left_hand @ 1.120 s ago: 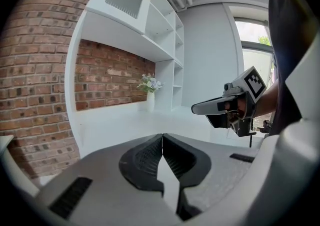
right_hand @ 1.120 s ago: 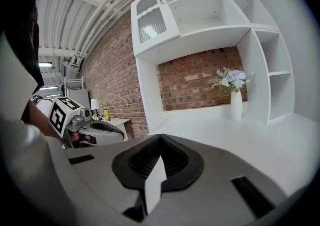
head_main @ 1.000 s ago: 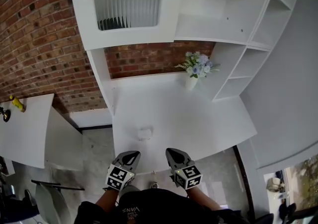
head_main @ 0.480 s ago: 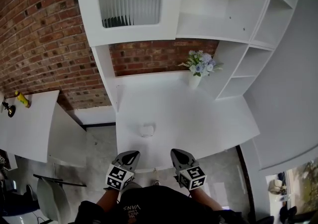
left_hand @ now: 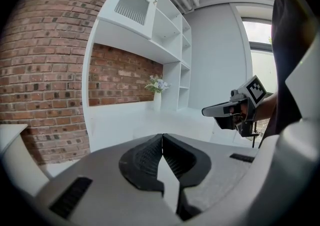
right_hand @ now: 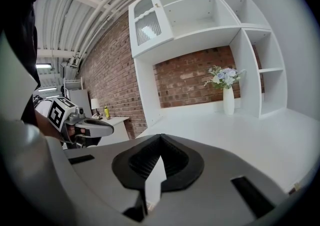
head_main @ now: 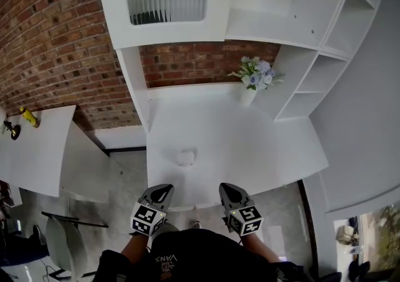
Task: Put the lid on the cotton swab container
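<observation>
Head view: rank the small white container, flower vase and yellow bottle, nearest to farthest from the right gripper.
From the right gripper:
1. small white container, front part of the desk, just ahead and to the left.
2. flower vase, back of the desk, on the right.
3. yellow bottle, on the side table, far left.

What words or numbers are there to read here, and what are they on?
"VANS": on the person's black shirt, upside down in the head view.
Smaller print beside it: too small to read.
Cubes on the left gripper and right gripper: square patterns only, no words.
</observation>
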